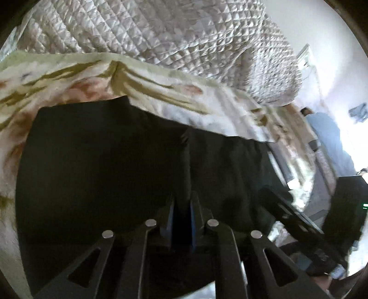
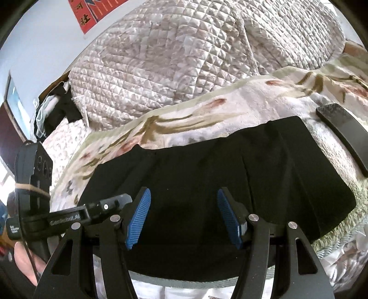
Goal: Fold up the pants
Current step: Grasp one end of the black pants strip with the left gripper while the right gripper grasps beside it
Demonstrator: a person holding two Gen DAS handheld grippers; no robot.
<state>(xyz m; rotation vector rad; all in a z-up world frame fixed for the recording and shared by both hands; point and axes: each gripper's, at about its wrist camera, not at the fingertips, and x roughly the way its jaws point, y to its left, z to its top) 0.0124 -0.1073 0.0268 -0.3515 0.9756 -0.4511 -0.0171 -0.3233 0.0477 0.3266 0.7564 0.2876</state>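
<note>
Black pants (image 1: 110,165) lie spread on a floral blanket (image 1: 69,78) on a bed. In the left wrist view my left gripper (image 1: 181,214) is shut on a raised fold of the pants, which runs up between its blue pads. In the right wrist view the pants (image 2: 230,165) lie flat as a folded dark slab. My right gripper (image 2: 184,207) is open just above their near part, its blue pads (image 2: 139,214) wide apart and holding nothing. The left gripper's body (image 2: 69,216) shows at the left of that view, at the pants' left edge.
A quilted silver-white duvet (image 2: 184,57) is heaped behind the blanket. A dark flat object (image 2: 342,135) lies on the blanket right of the pants. A person in blue (image 1: 326,133) stands by the bed's far side. A red poster (image 2: 92,11) hangs on the wall.
</note>
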